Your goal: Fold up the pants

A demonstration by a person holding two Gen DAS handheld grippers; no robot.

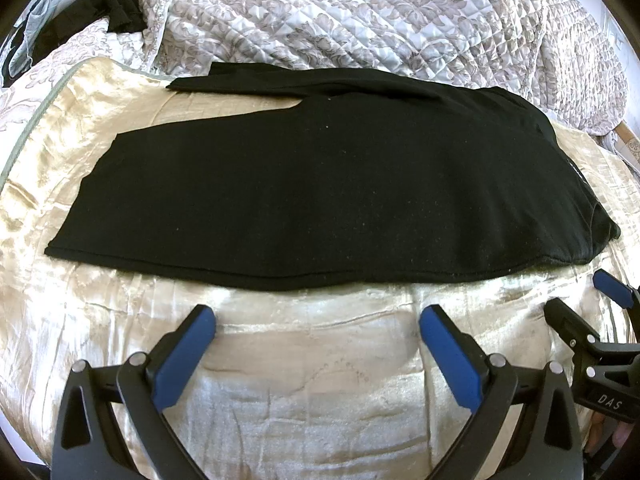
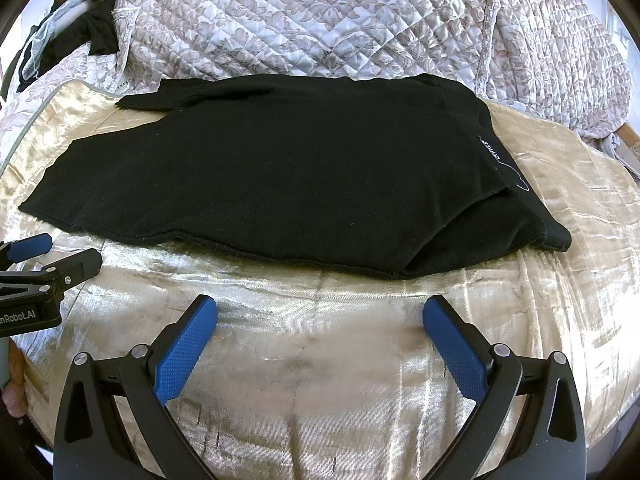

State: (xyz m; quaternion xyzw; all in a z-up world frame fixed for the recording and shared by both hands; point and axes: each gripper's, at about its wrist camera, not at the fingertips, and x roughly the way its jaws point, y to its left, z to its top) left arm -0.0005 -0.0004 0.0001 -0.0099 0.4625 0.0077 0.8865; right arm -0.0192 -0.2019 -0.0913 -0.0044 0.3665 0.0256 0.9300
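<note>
Black pants (image 1: pixel 312 184) lie flat on the gold bedspread (image 1: pixel 304 380), long axis crosswise to both grippers, waistband to the right, leg ends to the left. Left gripper (image 1: pixel 316 320) and right gripper (image 2: pixel 320 312) both hover short of the near hem, fingers spread wide, holding nothing. The right one sits nearer the waistband, the left nearer the leg ends. The far leg is partly tucked under; black-on-black hides the layers there.

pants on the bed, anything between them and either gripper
Nothing visible does. Only bare gold bedspread lies between the open left gripper, the open right gripper and the near edge of the black pants.
</note>
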